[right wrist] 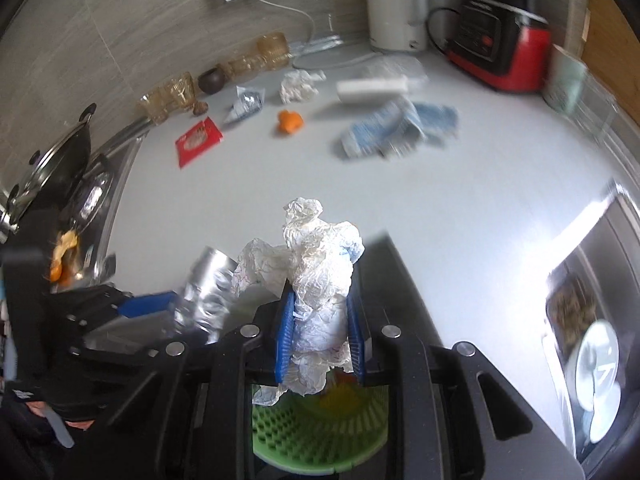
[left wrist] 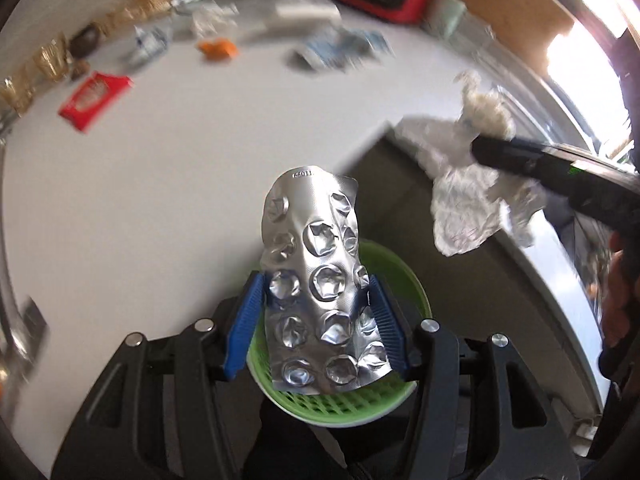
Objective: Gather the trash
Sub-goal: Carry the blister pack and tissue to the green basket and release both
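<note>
My left gripper (left wrist: 318, 304) is shut on a silver blister pack (left wrist: 316, 268) with pushed-out pockets, its blue pads pressing both long edges. The pack stands above a green mesh basket (left wrist: 412, 292) that lies below the counter edge. My right gripper (right wrist: 320, 320) is shut on a crumpled white paper wad (right wrist: 316, 276), also over the green basket (right wrist: 320, 432). In the left wrist view the right gripper (left wrist: 484, 148) comes in from the right with the paper wad (left wrist: 464, 208) hanging from it. In the right wrist view the left gripper (right wrist: 176, 300) holds the blister pack (right wrist: 208, 292) at the left.
More litter lies on the white counter (right wrist: 360, 200): a red wrapper (right wrist: 198, 142), an orange scrap (right wrist: 290, 120), a crumpled paper (right wrist: 300, 86), a foil packet (right wrist: 246, 104) and blue-white packaging (right wrist: 396, 128). A kettle (right wrist: 394, 4), a red appliance (right wrist: 500, 44) and glass cups (right wrist: 176, 94) stand at the back.
</note>
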`<state>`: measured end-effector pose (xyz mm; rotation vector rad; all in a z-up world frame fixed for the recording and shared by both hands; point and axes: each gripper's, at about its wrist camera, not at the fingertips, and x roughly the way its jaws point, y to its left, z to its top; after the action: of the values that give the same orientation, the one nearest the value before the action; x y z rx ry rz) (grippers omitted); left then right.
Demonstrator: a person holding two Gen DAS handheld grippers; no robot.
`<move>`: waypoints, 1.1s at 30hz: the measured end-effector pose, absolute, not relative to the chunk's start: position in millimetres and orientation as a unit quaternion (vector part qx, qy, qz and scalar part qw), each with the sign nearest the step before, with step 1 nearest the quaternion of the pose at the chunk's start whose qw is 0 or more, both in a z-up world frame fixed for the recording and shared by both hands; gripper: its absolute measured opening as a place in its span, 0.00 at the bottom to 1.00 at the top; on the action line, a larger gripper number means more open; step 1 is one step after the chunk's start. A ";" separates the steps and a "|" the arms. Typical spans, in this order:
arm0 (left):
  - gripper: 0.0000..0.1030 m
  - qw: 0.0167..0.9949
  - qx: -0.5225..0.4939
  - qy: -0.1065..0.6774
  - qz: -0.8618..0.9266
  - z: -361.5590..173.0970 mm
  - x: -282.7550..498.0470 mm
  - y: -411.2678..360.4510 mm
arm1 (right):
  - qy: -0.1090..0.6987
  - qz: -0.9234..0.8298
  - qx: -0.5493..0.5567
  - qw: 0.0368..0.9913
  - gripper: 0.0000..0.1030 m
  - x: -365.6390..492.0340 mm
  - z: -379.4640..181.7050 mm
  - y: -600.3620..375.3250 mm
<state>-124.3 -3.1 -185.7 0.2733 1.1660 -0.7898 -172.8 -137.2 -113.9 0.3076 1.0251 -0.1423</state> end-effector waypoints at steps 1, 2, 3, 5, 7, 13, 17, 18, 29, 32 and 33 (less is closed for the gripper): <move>0.52 0.747 0.128 0.542 -0.363 -192.7 -133.3 -6.5 | 0.490 -0.068 0.149 0.856 0.23 -182.2 -114.6 -138.8; 0.52 0.742 0.130 0.550 -0.360 -199.7 -141.5 -9.6 | 0.491 -0.067 0.151 0.855 0.23 -190.5 -115.1 -139.8; 0.52 0.740 0.131 0.554 -0.359 -205.1 -145.6 -11.6 | 0.492 -0.066 0.152 0.855 0.23 -198.3 -115.2 -140.8; 0.52 0.732 0.130 0.569 -0.352 -217.6 -153.5 -15.7 | 0.492 -0.063 0.153 0.855 0.23 -210.3 -114.9 -141.1; 0.52 0.724 0.127 0.588 -0.339 -232.2 -159.7 -18.9 | 0.493 -0.059 0.151 0.855 0.23 -218.4 -114.6 -141.5; 0.65 0.720 0.110 0.611 -0.309 -253.6 -168.6 -21.7 | 0.499 -0.041 0.146 0.854 0.23 -240.4 -116.0 -140.3; 0.72 0.728 0.102 0.608 -0.299 -251.4 -174.6 -19.1 | 0.500 -0.031 0.145 0.853 0.23 -248.8 -117.0 -139.2; 0.72 0.731 0.099 0.607 -0.296 -248.8 -175.0 -17.8 | 0.500 -0.028 0.145 0.853 0.23 -249.3 -117.1 -139.1; 0.83 0.811 0.046 0.545 -0.208 -171.2 -143.8 49.6 | 0.523 0.018 0.128 0.843 0.23 -242.8 -152.5 -112.8; 0.87 0.828 0.037 0.528 -0.184 -154.5 -134.0 69.5 | 0.538 0.023 0.125 0.833 0.23 -238.0 -173.0 -106.4; 0.87 0.834 0.034 0.522 -0.175 -148.3 -130.1 75.5 | 0.544 0.025 0.122 0.830 0.24 -236.0 -179.7 -104.4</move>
<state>-130.1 75.5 -148.3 0.0717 1.1066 -0.3711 -236.0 -104.4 -179.7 0.2596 1.1535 0.0540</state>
